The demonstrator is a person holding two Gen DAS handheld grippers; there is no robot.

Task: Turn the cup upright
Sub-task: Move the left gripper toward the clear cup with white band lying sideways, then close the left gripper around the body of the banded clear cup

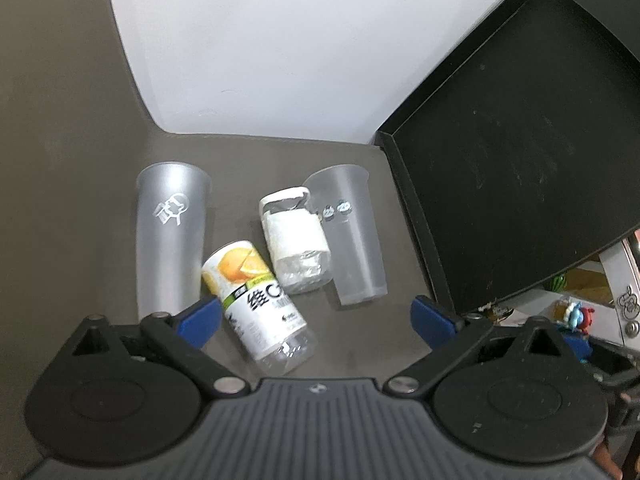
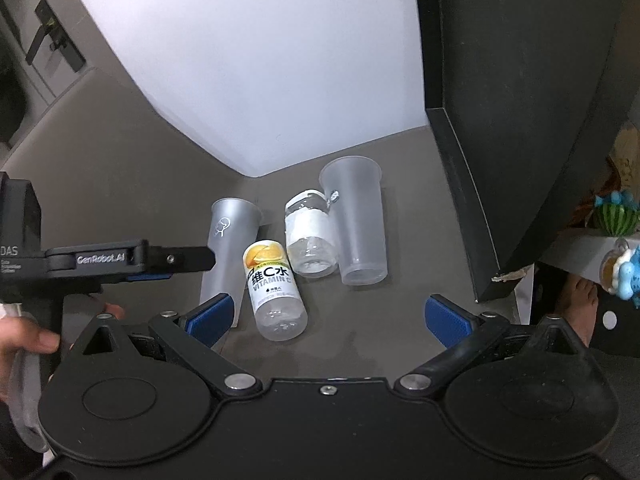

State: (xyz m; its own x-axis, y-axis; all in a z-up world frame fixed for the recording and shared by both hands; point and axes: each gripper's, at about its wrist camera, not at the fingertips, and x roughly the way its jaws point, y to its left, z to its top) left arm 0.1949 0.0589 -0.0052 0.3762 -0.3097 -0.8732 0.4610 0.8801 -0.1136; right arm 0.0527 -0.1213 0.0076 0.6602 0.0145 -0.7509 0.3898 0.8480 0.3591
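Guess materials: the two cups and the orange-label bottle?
Left cup: likely frosted translucent plastic, matte; the table shows only dimly through its wall, under a white printed logo.
Right cup: the same look, slightly clearer; its base ring is visible through the wall.
Orange-label bottle: probably clear glossy plastic, with sharp highlights on the bare end, wrapped in a printed film label.

A home (door handle [image 2: 44,36], toy-lined shelf [image 2: 592,248]).
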